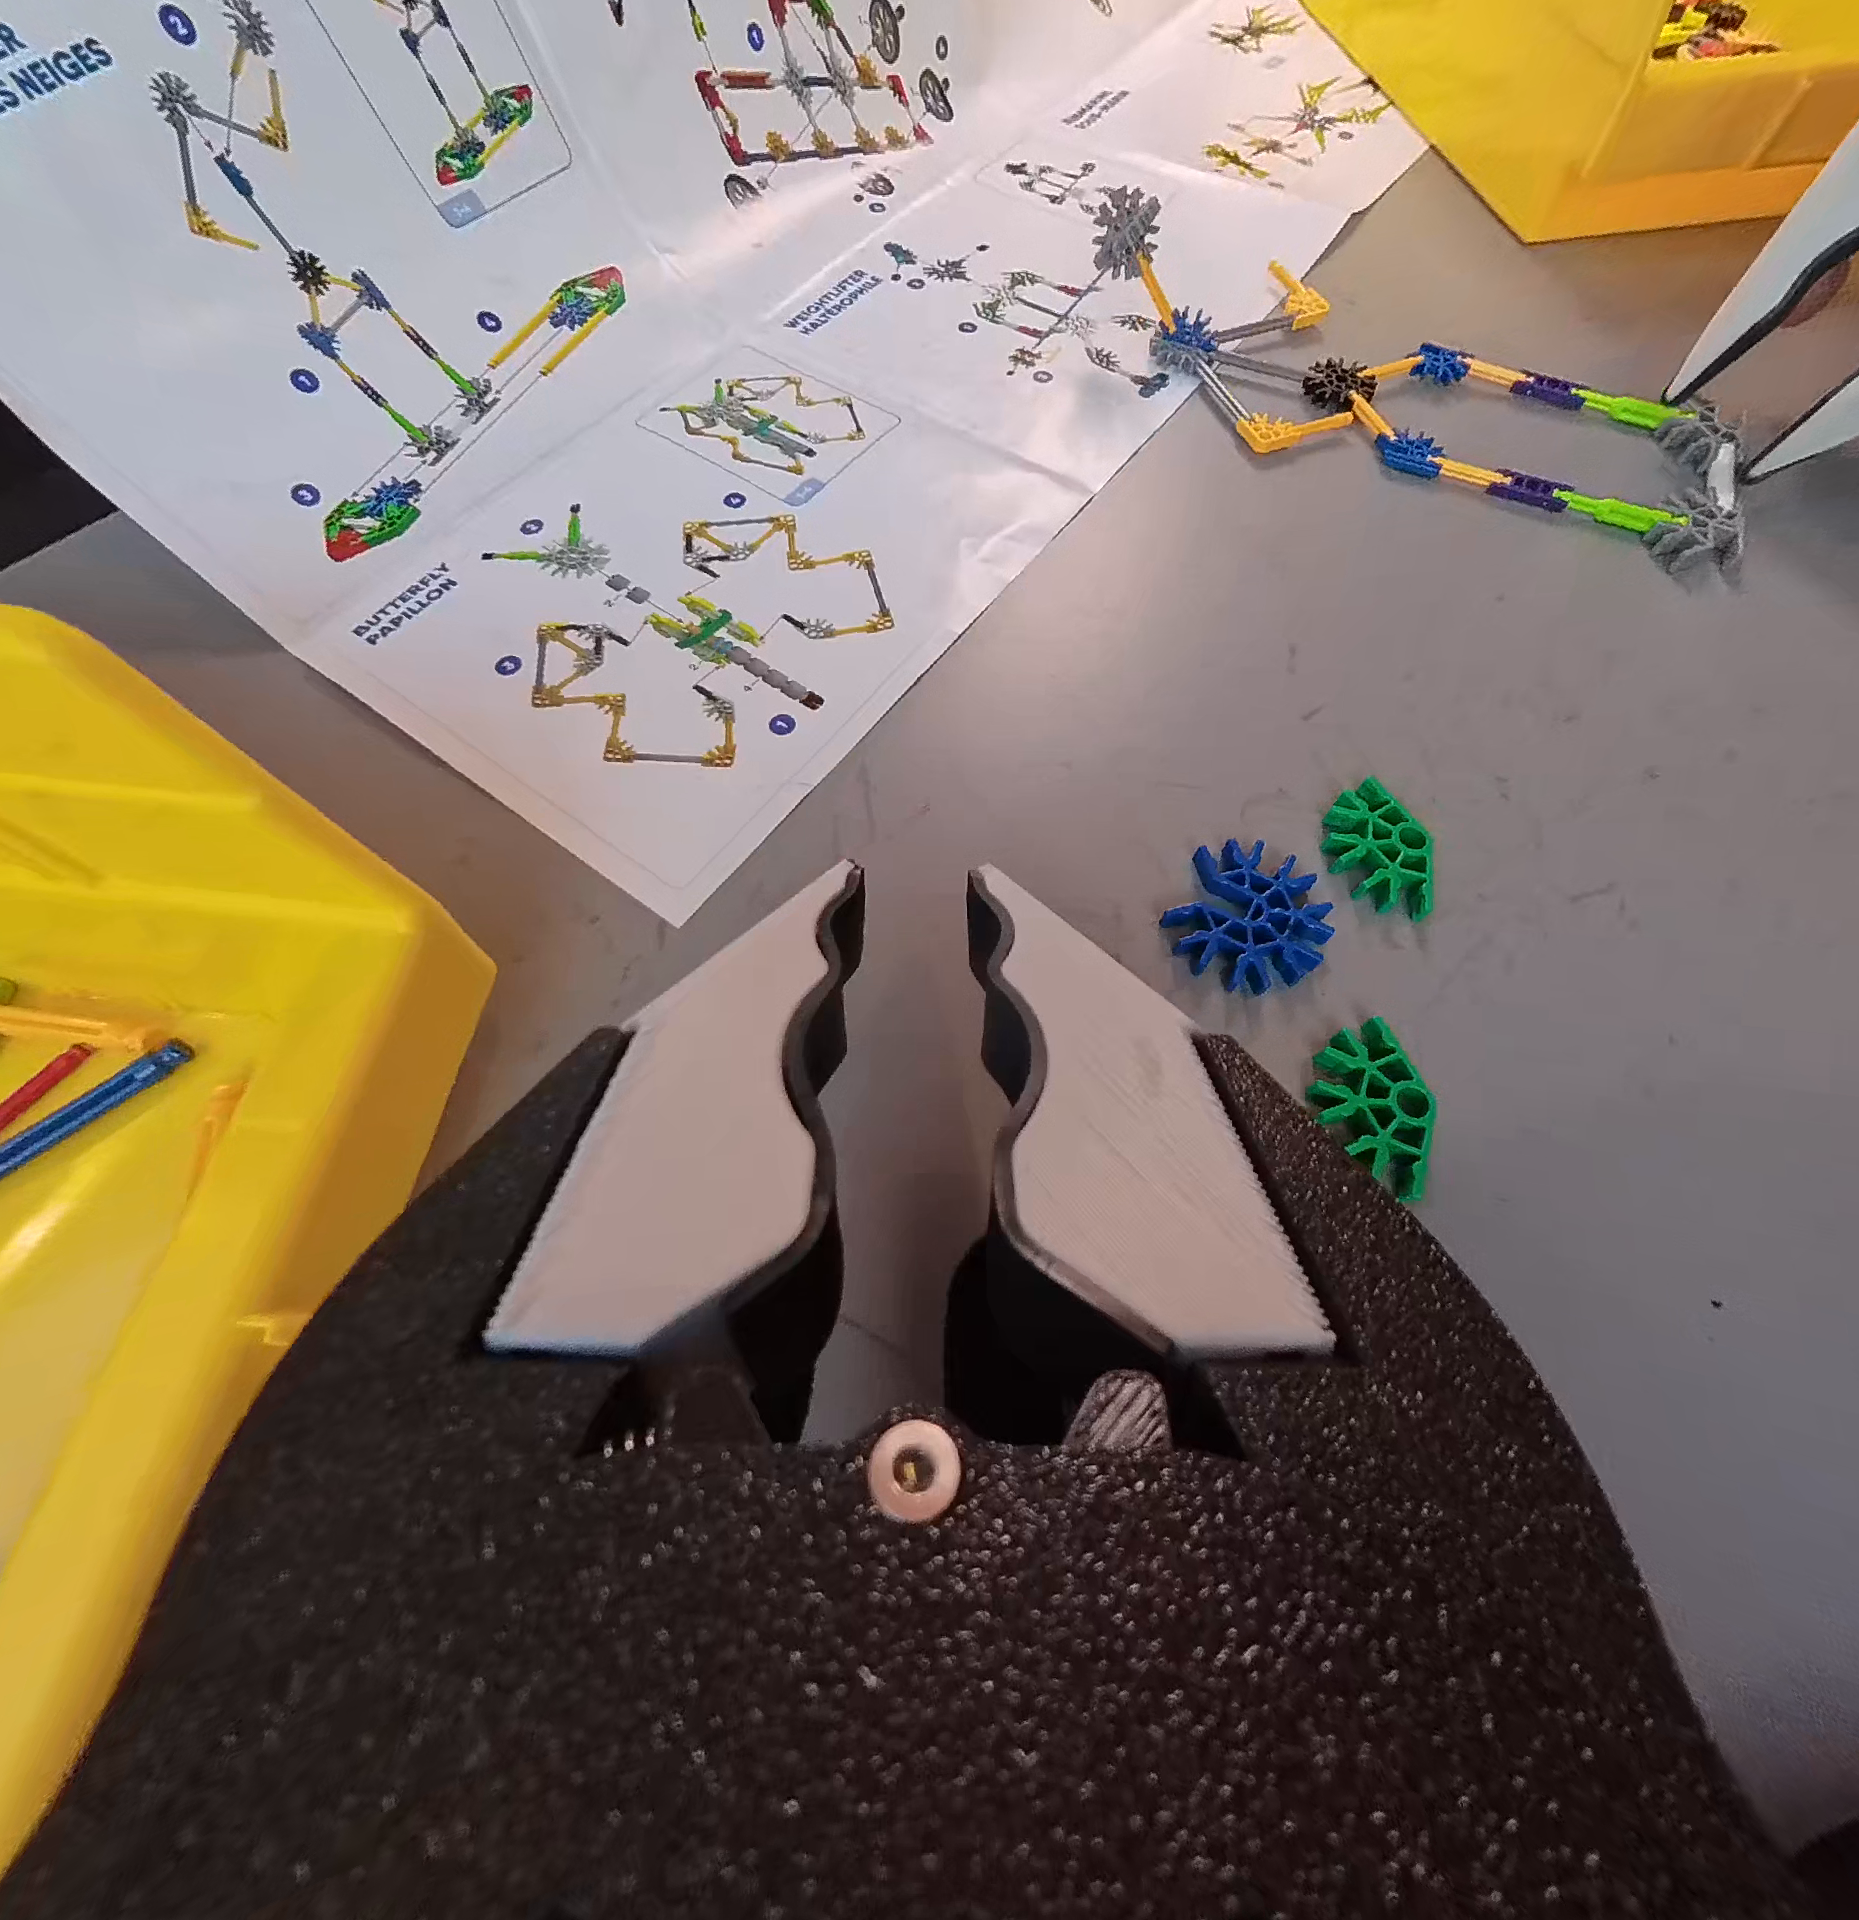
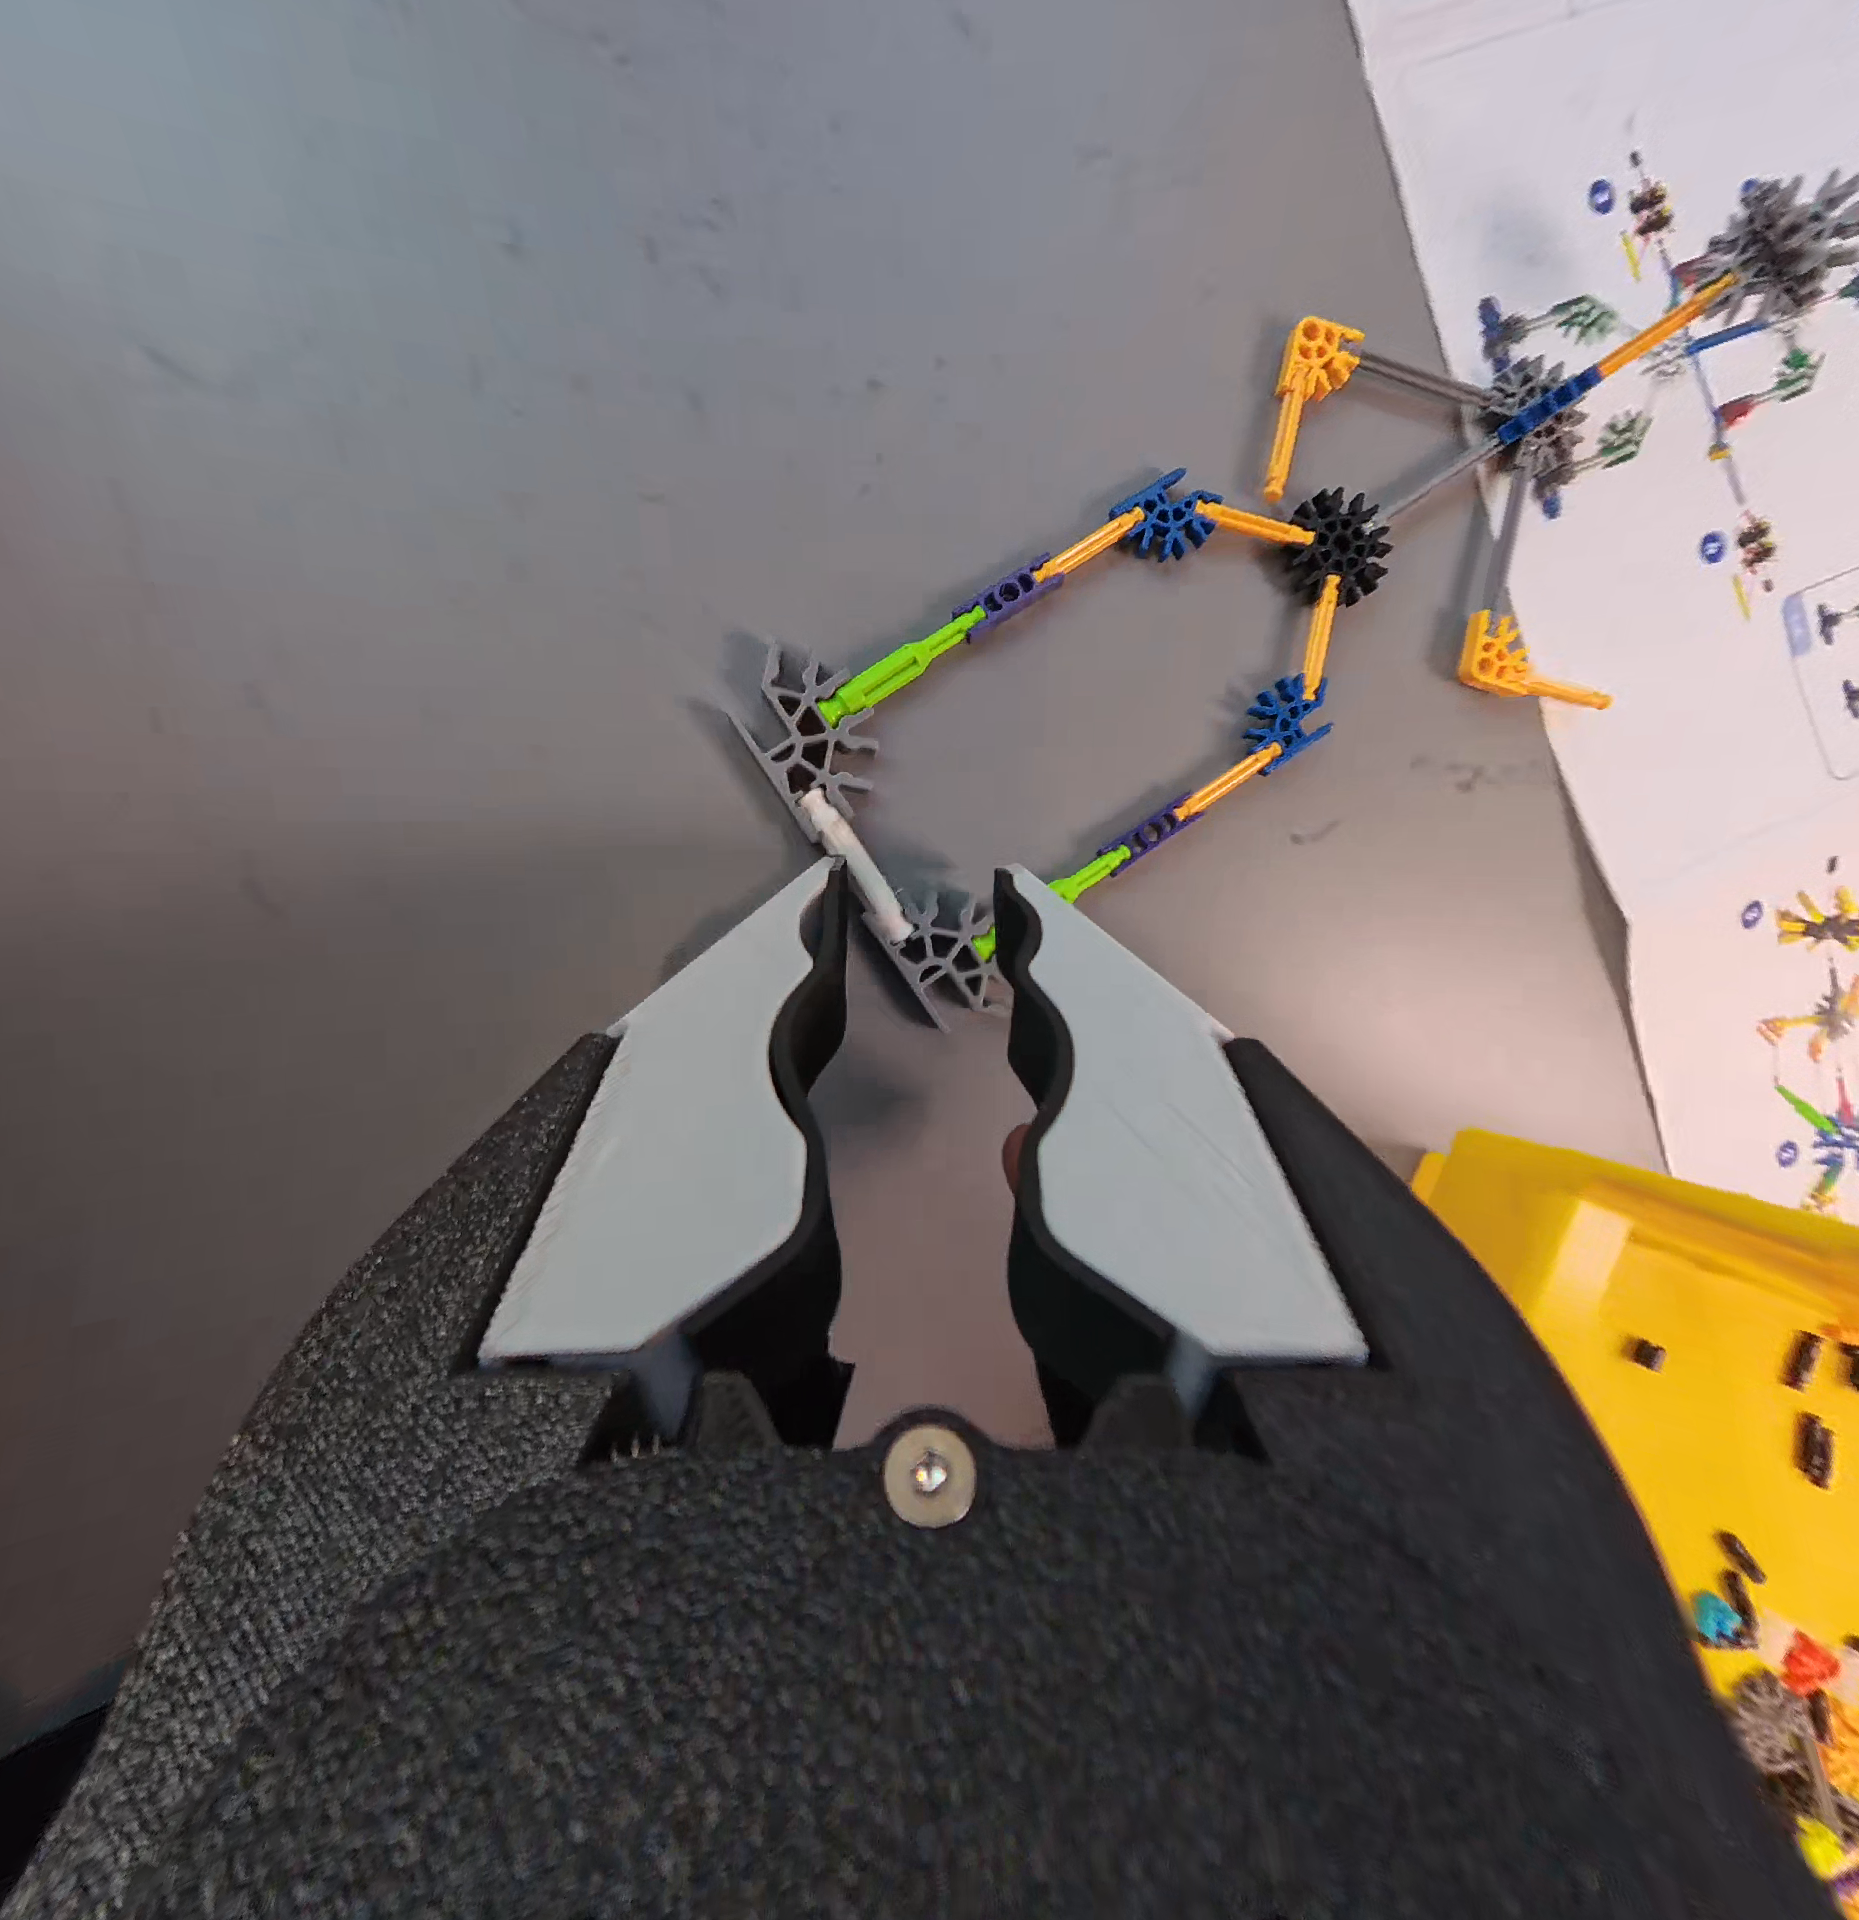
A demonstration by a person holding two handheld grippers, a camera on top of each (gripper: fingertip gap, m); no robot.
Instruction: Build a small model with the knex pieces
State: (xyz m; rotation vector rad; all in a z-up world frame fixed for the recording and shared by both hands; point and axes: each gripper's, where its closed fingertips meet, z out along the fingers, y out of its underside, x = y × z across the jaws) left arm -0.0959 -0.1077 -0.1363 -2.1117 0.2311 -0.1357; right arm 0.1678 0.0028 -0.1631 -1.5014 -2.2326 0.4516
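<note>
Left wrist view: left gripper (image 1: pixel 914 894) hovers over bare worktop (image 1: pixel 1527 1299), fingers slightly parted, holding nothing.
Loose pieces: blue connector (image 1: pixel 1252 914) and two green connectors (image 1: pixel 1380 847) lie just right of it, unattached.
Built part: rod model (image 1: pixel 1424 416) lies half on the instruction sheet (image 1: pixel 592 416).
Right wrist view: right gripper (image 2: pixel 920 894), fingers parted, straddles the model's grey connector (image 2: pixel 940 956); a grip is not evident.
Bins: yellow bin (image 2: pixel 1631 1299) nearby.
</note>
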